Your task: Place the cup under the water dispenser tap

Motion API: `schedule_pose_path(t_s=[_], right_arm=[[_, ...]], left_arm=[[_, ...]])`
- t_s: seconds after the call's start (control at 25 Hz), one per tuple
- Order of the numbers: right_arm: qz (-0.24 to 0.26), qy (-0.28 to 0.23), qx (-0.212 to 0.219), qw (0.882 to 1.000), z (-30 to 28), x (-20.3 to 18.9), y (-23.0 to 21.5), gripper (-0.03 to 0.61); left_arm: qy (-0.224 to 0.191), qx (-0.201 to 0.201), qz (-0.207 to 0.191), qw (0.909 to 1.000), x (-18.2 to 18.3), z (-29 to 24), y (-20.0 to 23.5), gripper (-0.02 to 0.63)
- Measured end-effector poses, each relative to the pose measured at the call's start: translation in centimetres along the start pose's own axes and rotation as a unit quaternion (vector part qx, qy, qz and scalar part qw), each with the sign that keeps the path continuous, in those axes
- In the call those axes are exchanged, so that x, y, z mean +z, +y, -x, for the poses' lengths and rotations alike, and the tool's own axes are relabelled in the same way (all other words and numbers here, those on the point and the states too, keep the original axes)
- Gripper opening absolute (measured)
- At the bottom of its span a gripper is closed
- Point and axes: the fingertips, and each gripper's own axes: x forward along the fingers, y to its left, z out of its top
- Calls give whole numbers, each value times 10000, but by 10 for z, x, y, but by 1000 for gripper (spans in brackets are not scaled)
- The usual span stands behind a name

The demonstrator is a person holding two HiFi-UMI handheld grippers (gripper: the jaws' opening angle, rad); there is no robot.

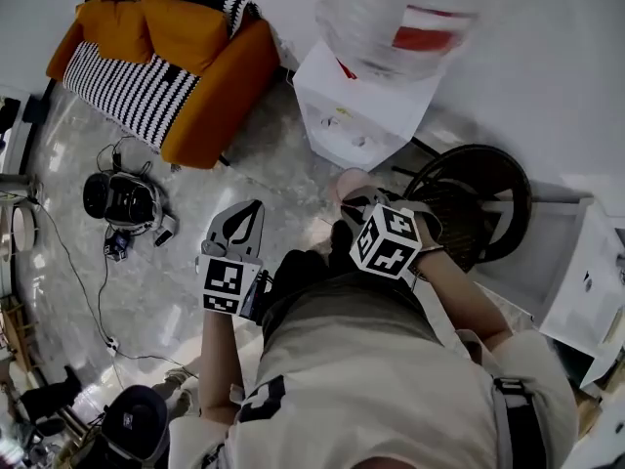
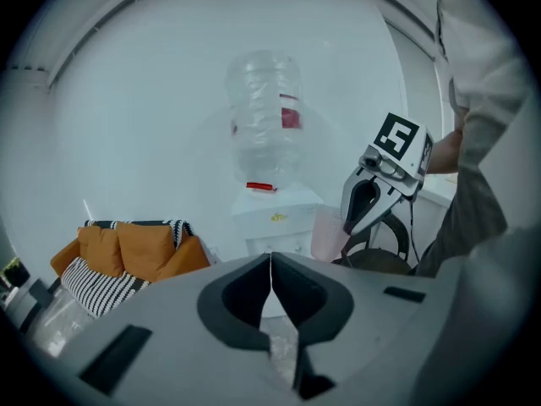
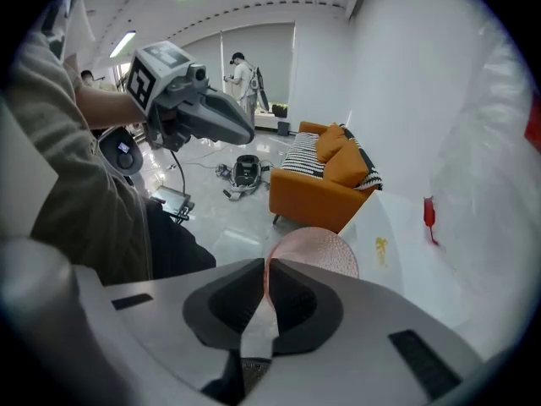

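While the cup point(image 3: 317, 248) is pinched by its wall in the right gripper point(image 3: 265, 265), whose jaws are nearly together on it, it hangs in the air near the front of the dispenser point(image 3: 406, 235) and is not yet under the tap, which is too small to make out. The pick-up looks done. What seems left is bringing the cup in beneath the tap and setting it down. The left gripper point(image 2: 270, 259) is closed on nothing, off to the side.
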Motion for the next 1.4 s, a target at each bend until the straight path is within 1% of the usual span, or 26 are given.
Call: schedule_pose_path(t_s=[0.08,0.16,0.32,0.4,0.48,0.56,0.68,0.8,0.92,1.12,1.24,1.4], right_arm=[[31,46,119,9999,-11,3,-1,37],[-53,110,197,9997,-27,6,-3,37],[-286,360,15,9989,-74,13,-23,37],[-355,505,-115,9980,-101,15,-35,37],[-464,635,-170,9968,-128,16,-48,37],[-582,799,-179,9949,-155,13,-58,37],[-711,1052,-272,9915,-190,3,-76,37],[-940,1169,-384,9879,-220,-7,-91,37],[-1063,1329,-410,9846,-249,-24,-100,37],[-1042,1613,-517,9800,-291,-54,-113,37],[-992,1789,-622,9769,-312,-70,-123,37],[-910,1865,-652,9761,-333,-83,-130,37]], left_arm=[[33,-95,87,9999,0,-9,-1,57],[47,-266,152,9995,-2,-21,0,57],[14,-633,194,9978,-8,-45,15,57],[38,-891,114,9960,-15,-58,22,57],[124,-1142,-75,9934,-24,-70,30,57],[205,-1376,-162,9901,-33,-81,39,57],[254,-1704,-70,9850,-46,-97,52,57],[308,-1977,1,9798,-60,-110,59,57],[412,-2166,73,9754,-76,-123,62,57],[571,-2451,215,9676,-101,-140,52,57],[657,-2516,288,9652,-114,-149,47,57],[694,-2576,297,9633,-124,-154,41,57]])
